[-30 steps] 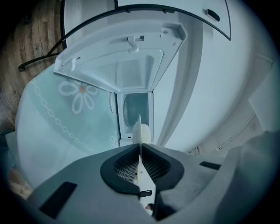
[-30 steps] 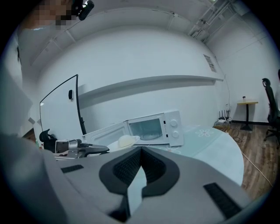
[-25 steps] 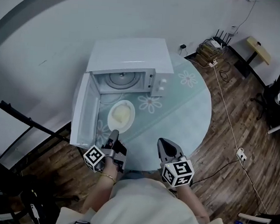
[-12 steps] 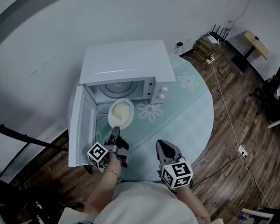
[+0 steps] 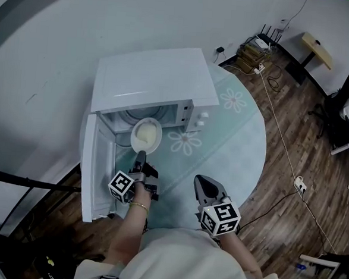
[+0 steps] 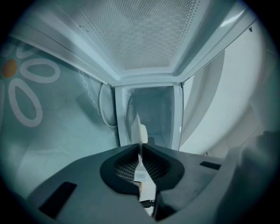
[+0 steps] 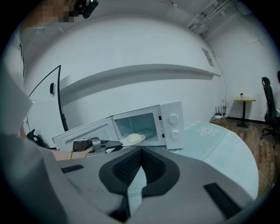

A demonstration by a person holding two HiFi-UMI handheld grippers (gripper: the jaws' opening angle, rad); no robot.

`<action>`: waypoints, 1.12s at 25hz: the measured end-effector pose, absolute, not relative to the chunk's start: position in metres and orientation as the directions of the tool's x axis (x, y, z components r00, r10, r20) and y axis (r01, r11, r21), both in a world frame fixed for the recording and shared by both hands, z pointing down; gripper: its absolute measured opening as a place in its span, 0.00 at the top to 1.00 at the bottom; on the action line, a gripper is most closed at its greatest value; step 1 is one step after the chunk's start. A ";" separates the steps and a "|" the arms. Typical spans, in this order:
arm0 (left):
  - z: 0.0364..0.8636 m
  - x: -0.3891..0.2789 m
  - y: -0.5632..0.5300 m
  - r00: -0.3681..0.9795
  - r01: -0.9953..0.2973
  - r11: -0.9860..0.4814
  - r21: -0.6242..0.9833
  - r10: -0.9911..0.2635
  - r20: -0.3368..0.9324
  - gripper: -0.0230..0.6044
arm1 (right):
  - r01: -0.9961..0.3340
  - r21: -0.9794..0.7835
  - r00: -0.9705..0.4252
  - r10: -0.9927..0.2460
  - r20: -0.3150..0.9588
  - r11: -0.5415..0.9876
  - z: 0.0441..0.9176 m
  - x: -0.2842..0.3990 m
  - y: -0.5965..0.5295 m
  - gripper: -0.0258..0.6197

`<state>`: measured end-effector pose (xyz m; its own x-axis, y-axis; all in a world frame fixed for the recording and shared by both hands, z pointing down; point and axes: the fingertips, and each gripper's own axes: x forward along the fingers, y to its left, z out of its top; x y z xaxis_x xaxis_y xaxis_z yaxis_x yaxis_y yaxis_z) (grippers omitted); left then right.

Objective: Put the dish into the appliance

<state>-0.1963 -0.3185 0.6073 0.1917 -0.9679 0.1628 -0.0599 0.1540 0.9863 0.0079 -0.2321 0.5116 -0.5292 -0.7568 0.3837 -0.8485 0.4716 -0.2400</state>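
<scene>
left claw [image 6: 140,146] grips dish [image 6: 137,124] rim, head view shows maybe rice [image 5: 143,137]

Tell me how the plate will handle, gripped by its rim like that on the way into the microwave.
The plate is probably stiff and breakable: it holds flat though the left tongs pinch only its near rim. That one-sided hold may let it droop or slip. The pale food on it could slide if it tilts.
</scene>
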 end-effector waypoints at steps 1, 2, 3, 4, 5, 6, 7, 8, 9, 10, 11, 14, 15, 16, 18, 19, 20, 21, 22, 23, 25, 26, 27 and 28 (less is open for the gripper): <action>0.610 -0.197 -0.322 0.186 -0.058 0.157 0.986 -0.968 0.165 0.92 | -0.849 -0.241 -0.529 -0.756 0.387 0.471 0.513 0.008 -0.233 0.95; 0.612 -0.198 -0.326 0.180 -0.056 0.160 0.985 -0.969 0.168 0.92 | -0.849 -0.241 -0.528 -0.754 0.391 0.470 0.515 0.007 -0.235 0.95; 0.613 -0.200 -0.330 0.174 -0.055 0.163 0.985 -0.970 0.170 0.92 | -0.849 -0.241 -0.528 -0.752 0.394 0.470 0.516 0.007 -0.236 0.95; 0.615 -0.201 -0.334 0.169 -0.054 0.165 0.985 -0.971 0.172 0.92 | -0.849 -0.241 -0.528 -0.751 0.396 0.470 0.516 0.007 -0.237 0.95; 0.615 -0.202 -0.338 0.163 -0.052 0.168 0.984 -0.971 0.174 0.92 | -0.849 -0.241 -0.528 -0.750 0.399 0.470 0.517 0.006 -0.238 0.95; 0.616 -0.204 -0.342 0.158 -0.051 0.170 0.984 -0.972 0.176 0.92 | -0.849 -0.241 -0.528 -0.749 0.401 0.469 0.517 0.006 -0.239 0.95; 0.618 -0.205 -0.345 0.153 -0.048 0.172 0.984 -0.972 0.178 0.92 | -0.850 -0.241 -0.527 -0.748 0.403 0.468 0.518 0.007 -0.240 0.95; 0.619 -0.206 -0.349 0.149 -0.047 0.174 0.984 -0.973 0.179 0.92 | -0.851 -0.241 -0.525 -0.748 0.405 0.467 0.519 0.007 -0.241 0.95; 0.620 -0.207 -0.352 0.145 -0.047 0.175 0.983 -0.973 0.180 0.92 | -0.852 -0.241 -0.524 -0.748 0.408 0.466 0.520 0.008 -0.242 0.95; 0.621 -0.208 -0.356 0.141 -0.049 0.176 0.983 -0.973 0.182 0.92 | -0.852 -0.240 -0.523 -0.747 0.410 0.465 0.521 0.008 -0.243 0.95; 0.623 -0.209 -0.359 0.137 -0.052 0.178 0.983 -0.973 0.183 0.92 | -0.852 -0.240 -0.523 -0.746 0.412 0.465 0.521 0.008 -0.244 0.95; 0.628 -0.211 -0.370 0.131 -0.053 0.178 0.983 -0.974 0.184 0.92 | -0.853 -0.238 -0.521 -0.744 0.418 0.464 0.523 0.009 -0.247 0.95; 0.630 -0.211 -0.374 0.130 -0.054 0.179 0.982 -0.974 0.184 0.92 | -0.854 -0.238 -0.520 -0.744 0.420 0.463 0.524 0.009 -0.248 0.95; 0.631 -0.212 -0.378 0.128 -0.055 0.181 0.982 -0.974 0.187 0.92 | -0.854 -0.237 -0.519 -0.743 0.422 0.462 0.524 0.009 -0.248 0.95; 0.634 -0.214 -0.385 0.123 -0.054 0.187 0.981 -0.974 0.193 0.92 | -0.855 -0.237 -0.518 -0.741 0.428 0.462 0.525 0.008 -0.248 0.95; 0.636 -0.214 -0.389 0.120 -0.052 0.188 0.981 -0.974 0.193 0.92 | -0.855 -0.236 -0.518 -0.739 0.431 0.462 0.526 0.008 -0.249 0.95; 0.637 -0.215 -0.393 0.118 -0.052 0.189 0.981 -0.974 0.194 0.92 | -0.855 -0.235 -0.517 -0.738 0.434 0.461 0.527 0.008 -0.249 0.95; 0.638 -0.215 -0.398 0.116 -0.054 0.189 0.980 -0.974 0.194 0.92 | -0.856 -0.234 -0.516 -0.737 0.437 0.461 0.528 0.008 -0.249 0.95; 0.639 -0.215 -0.402 0.115 -0.056 0.190 0.980 -0.974 0.195 0.92 | -0.857 -0.233 -0.515 -0.736 0.439 0.460 0.529 0.009 -0.250 0.95; 0.640 -0.216 -0.406 0.115 -0.059 0.191 0.980 -0.974 0.197 0.92 | -0.858 -0.231 -0.513 -0.736 0.441 0.459 0.529 0.010 -0.251 0.95; 0.641 -0.216 -0.414 0.115 -0.062 0.194 0.979 -0.973 0.201 0.92 | -0.860 -0.230 -0.509 -0.737 0.444 0.455 0.529 0.012 -0.252 0.95; 0.642 -0.216 -0.417 0.115 -0.063 0.196 0.979 -0.973 0.202 0.92 | -0.862 -0.230 -0.506 -0.738 0.445 0.452 0.530 0.013 -0.252 0.95; 0.643 -0.216 -0.420 0.115 -0.065 0.199 0.978 -0.972 0.205 0.92 | -0.863 -0.229 -0.504 -0.739 0.447 0.450 0.530 0.014 -0.253 0.95; 0.644 -0.217 -0.423 0.115 -0.067 0.202 0.977 -0.971 0.208 0.92 | -0.865 -0.229 -0.501 -0.740 0.448 0.447 0.530 0.015 -0.253 0.95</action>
